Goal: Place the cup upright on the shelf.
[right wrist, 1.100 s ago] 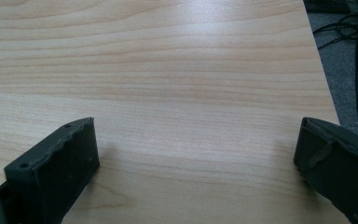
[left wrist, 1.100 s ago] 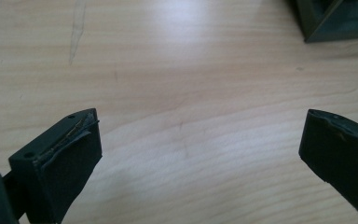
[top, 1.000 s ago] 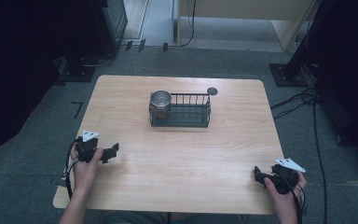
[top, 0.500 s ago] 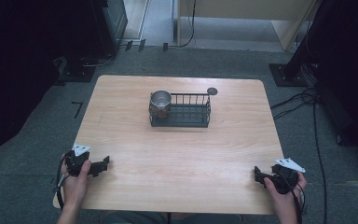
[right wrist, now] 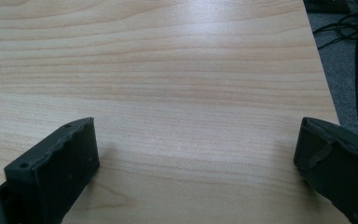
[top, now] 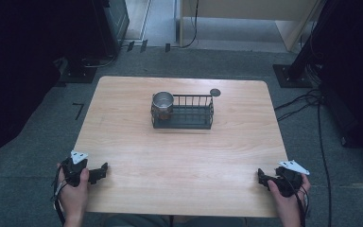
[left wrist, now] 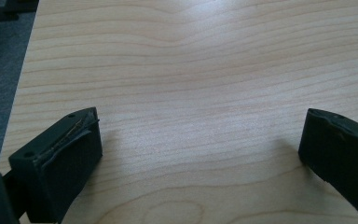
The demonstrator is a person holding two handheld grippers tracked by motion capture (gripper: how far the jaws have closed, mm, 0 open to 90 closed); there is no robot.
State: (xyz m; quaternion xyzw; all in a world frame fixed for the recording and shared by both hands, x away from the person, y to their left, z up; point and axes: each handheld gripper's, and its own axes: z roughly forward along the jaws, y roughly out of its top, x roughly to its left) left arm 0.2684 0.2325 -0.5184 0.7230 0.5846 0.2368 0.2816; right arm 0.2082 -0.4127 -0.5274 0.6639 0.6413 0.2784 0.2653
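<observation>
Tin (top: 162, 103) in wire basket (top: 189, 124), contents unseen, perhaps lid (top: 214, 92) beyond

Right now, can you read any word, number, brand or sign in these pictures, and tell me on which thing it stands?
None can be read.
Can: its side has a dark patch, too blurred to read.
Basket, disc, table: no text.
Left gripper and right gripper: no markings visible.
</observation>
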